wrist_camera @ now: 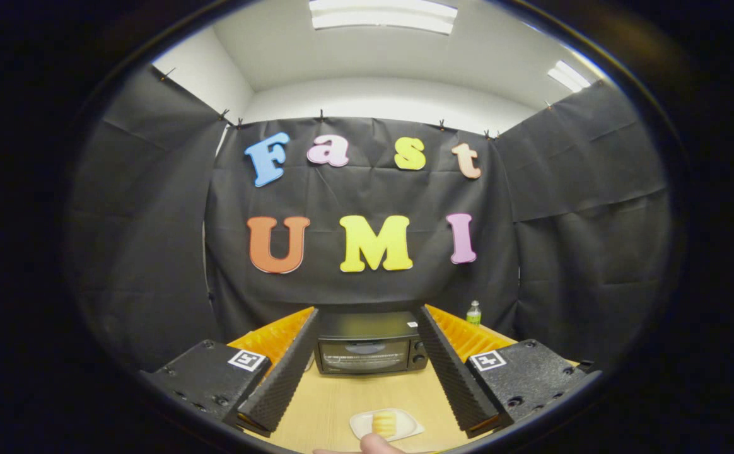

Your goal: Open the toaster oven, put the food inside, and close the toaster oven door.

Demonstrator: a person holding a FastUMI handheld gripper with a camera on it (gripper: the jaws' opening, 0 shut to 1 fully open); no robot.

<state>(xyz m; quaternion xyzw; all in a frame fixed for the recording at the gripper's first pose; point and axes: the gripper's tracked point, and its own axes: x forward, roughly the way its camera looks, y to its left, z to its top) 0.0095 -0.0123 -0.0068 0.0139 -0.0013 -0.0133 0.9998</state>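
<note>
A black toaster oven (pixel 370 343) stands at the far side of the wooden table (pixel 342 397), beyond my fingers, with its glass door shut. A small white plate (pixel 357 425) lies on the table close to me, between my fingers, and a piece of yellow food (pixel 384 423) rests on it. My gripper (pixel 367 372) is open, held above the table, with nothing between its fingers. The left finger (pixel 285 372) and the right finger (pixel 452 372) frame the oven. A fingertip of a person's hand (pixel 376 446) touches the table just before the plate.
A small bottle with a green label (pixel 473 313) stands at the back right of the table, beside the oven. Black cloth walls close the booth on three sides.
</note>
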